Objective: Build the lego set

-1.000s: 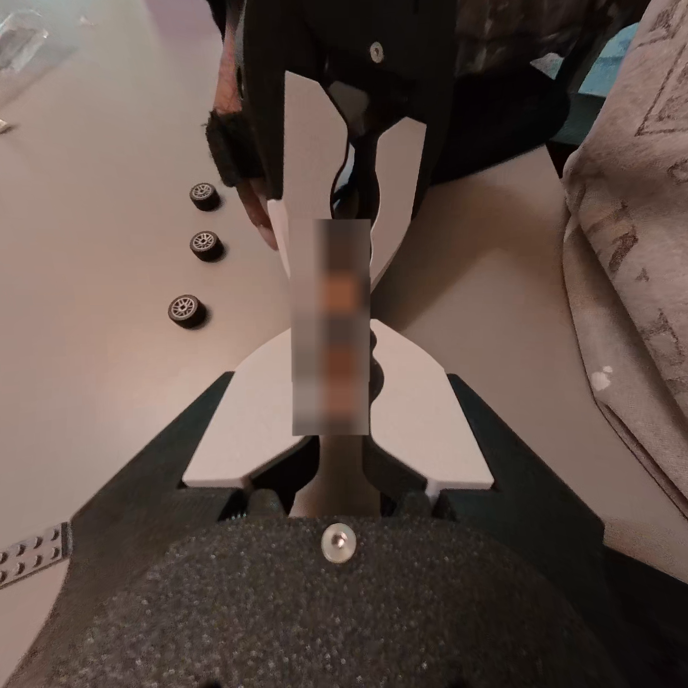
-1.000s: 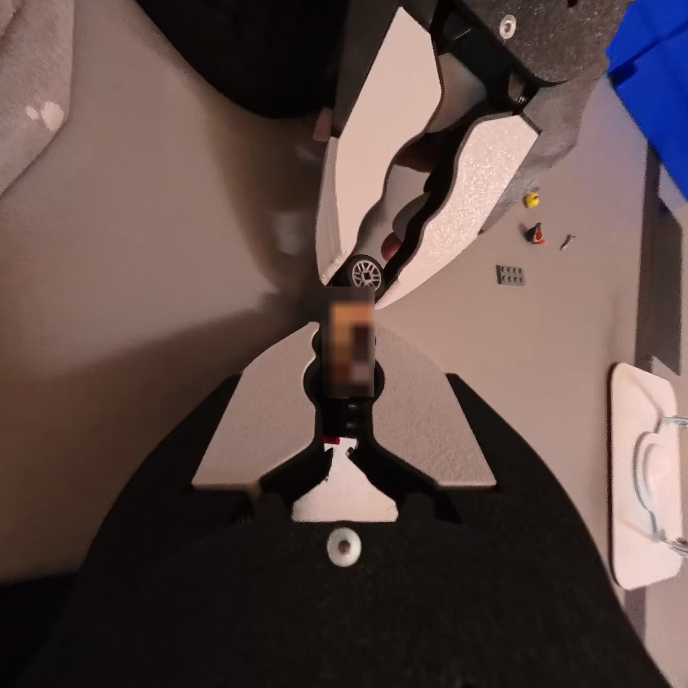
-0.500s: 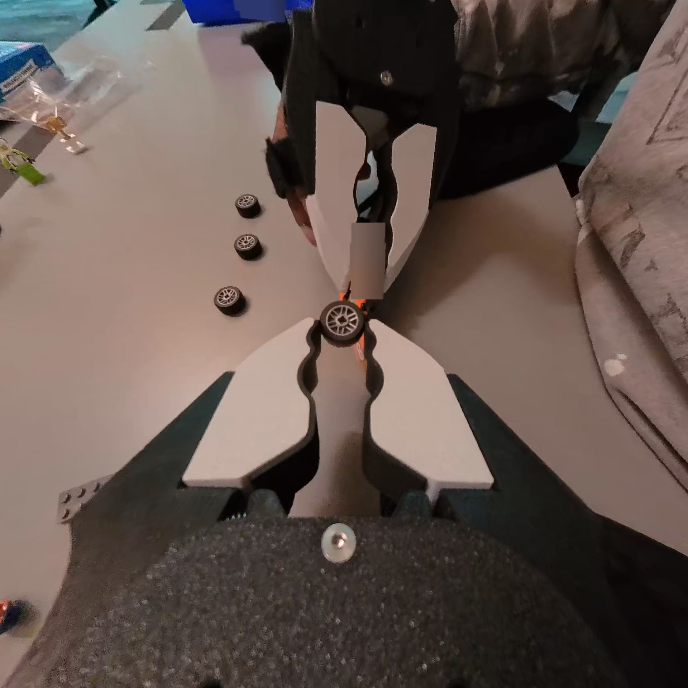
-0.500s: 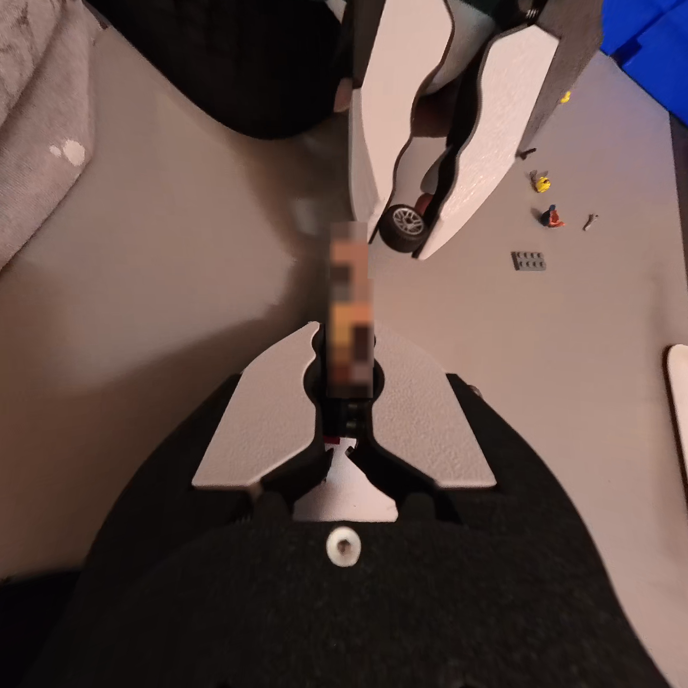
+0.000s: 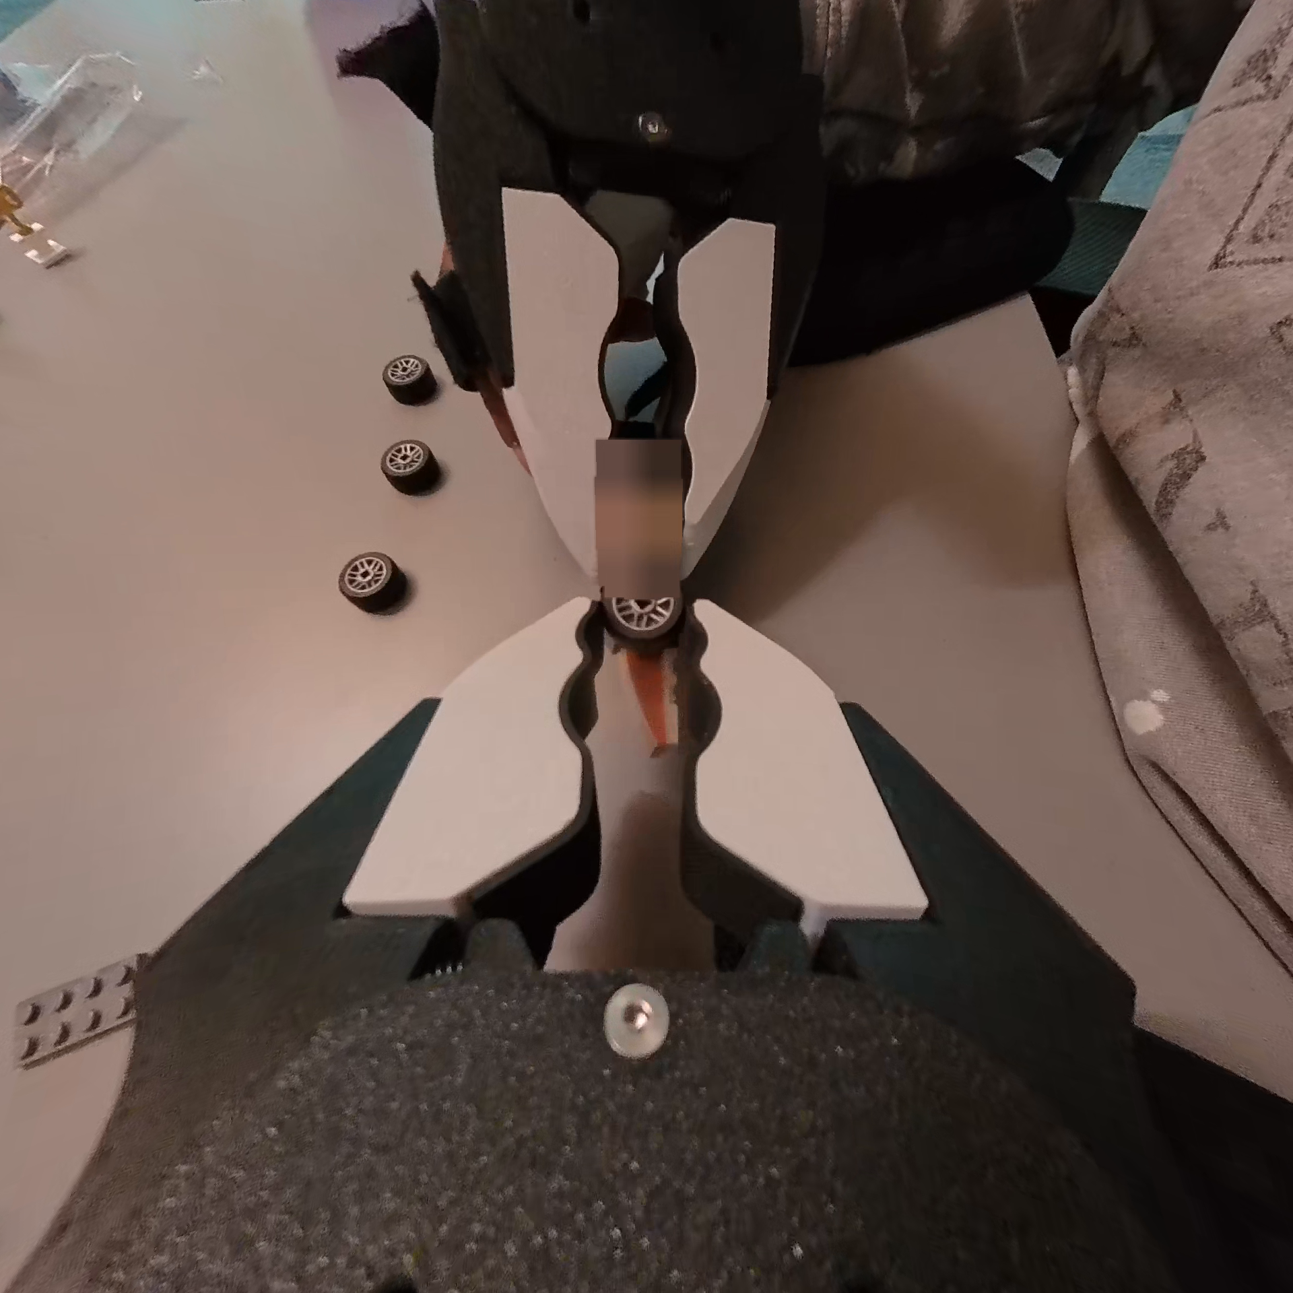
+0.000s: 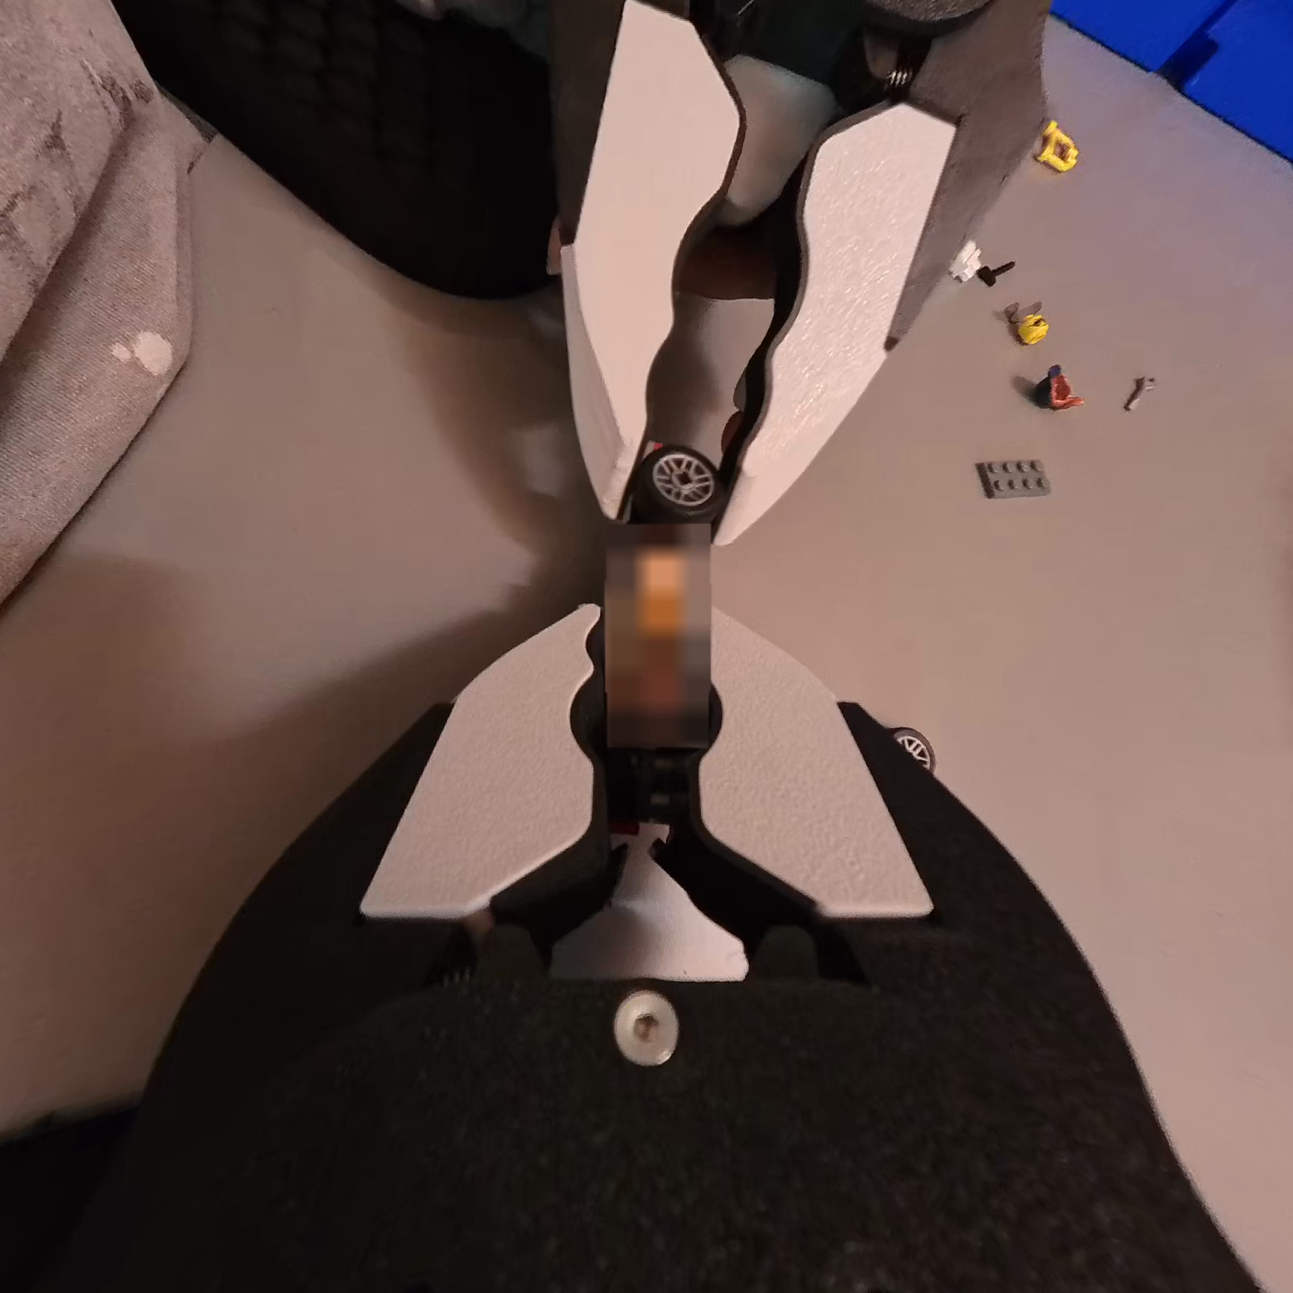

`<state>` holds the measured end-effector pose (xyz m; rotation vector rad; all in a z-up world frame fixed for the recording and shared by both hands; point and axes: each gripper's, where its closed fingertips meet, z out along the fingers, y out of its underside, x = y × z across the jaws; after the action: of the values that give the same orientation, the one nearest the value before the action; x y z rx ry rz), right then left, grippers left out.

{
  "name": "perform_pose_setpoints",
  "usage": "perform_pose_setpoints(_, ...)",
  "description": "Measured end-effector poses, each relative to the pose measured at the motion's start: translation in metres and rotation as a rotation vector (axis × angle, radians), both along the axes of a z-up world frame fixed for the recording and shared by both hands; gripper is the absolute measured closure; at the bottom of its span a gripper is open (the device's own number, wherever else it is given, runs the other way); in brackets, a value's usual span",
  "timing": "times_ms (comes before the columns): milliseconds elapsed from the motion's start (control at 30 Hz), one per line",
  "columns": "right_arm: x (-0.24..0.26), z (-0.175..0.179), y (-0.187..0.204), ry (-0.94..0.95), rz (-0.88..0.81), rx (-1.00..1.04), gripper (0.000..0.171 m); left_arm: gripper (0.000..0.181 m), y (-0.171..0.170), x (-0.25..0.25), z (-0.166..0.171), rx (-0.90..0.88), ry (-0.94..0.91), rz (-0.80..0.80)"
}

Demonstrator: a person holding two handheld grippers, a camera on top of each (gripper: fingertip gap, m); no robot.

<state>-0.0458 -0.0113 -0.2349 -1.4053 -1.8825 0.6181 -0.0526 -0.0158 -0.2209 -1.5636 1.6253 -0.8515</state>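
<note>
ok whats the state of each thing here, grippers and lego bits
left gripper: shut on a wheel
right gripper: shut on the partly built lego model, mostly hidden by a blur patch
three spare wheels: loose on the table, in a row
grey plate: flat, studs up, unattached

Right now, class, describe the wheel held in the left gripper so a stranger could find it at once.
Start at the pale table, where three loose wheels lie in a row. To their right, the left gripper meets the right gripper tip to tip. The held wheel is the only one off the table, pinched between fingertips.
</note>
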Motion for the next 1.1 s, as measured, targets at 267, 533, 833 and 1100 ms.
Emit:
perform_pose_setpoints(267,-0.0003,0.0001,0.0003,0.019,0.004,-0.009,0.153,0.16,-0.0013,0.0021,-0.0013,-0.002,0.013,-0.003)
perform_pose_setpoints(533,-0.0004,0.0002,-0.0001,0.031,0.008,-0.024,0.153,0.16,-0.0009,0.0018,-0.0027,0.034,0.049,0.003)
perform_pose_setpoints(833,-0.0005,-0.0019,0.0014,-0.004,-0.002,-0.021,0.151,0.16,-0.0009,0.002,-0.0042,0.044,0.063,0.001)
perform_pose_setpoints(1100,0.0055,-0.0005,0.0055,-0.079,-0.015,0.019,0.149,0.16,0.001,0.0025,-0.0096,0.049,0.083,0.006)
